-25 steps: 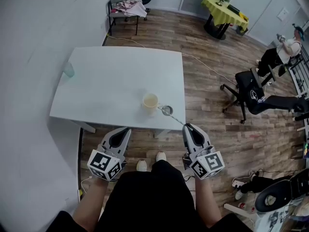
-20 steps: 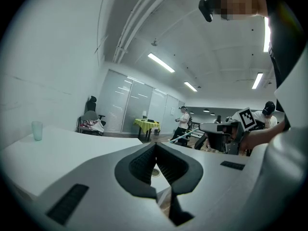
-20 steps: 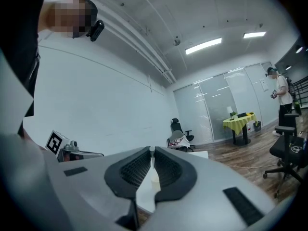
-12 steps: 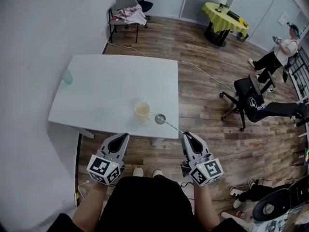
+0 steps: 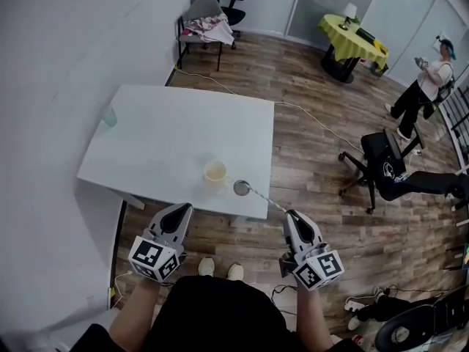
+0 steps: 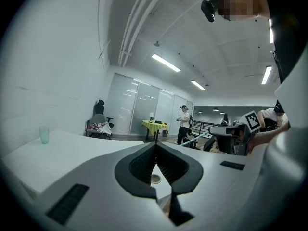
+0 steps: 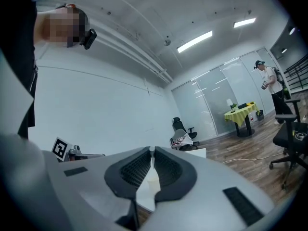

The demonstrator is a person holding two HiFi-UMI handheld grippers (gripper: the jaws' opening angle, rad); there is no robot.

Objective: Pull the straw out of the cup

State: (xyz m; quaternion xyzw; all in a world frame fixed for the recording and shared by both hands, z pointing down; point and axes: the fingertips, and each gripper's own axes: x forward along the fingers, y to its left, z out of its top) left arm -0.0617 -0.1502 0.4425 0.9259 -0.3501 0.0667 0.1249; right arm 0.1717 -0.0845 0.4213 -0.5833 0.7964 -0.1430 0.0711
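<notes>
Straw (image 5: 264,198) clamped in right gripper (image 5: 291,213), held low beside cup (image 5: 215,172) | left gripper (image 5: 183,207) closed, empty, low

The near end of the thin, blurred straw (image 5: 265,198) is hidden between the jaws of the right hand-held gripper (image 5: 289,213), the round thing (image 5: 241,188) at its far end is too small to identify, and the cup (image 5: 215,172) shows nothing of its inside.
</notes>
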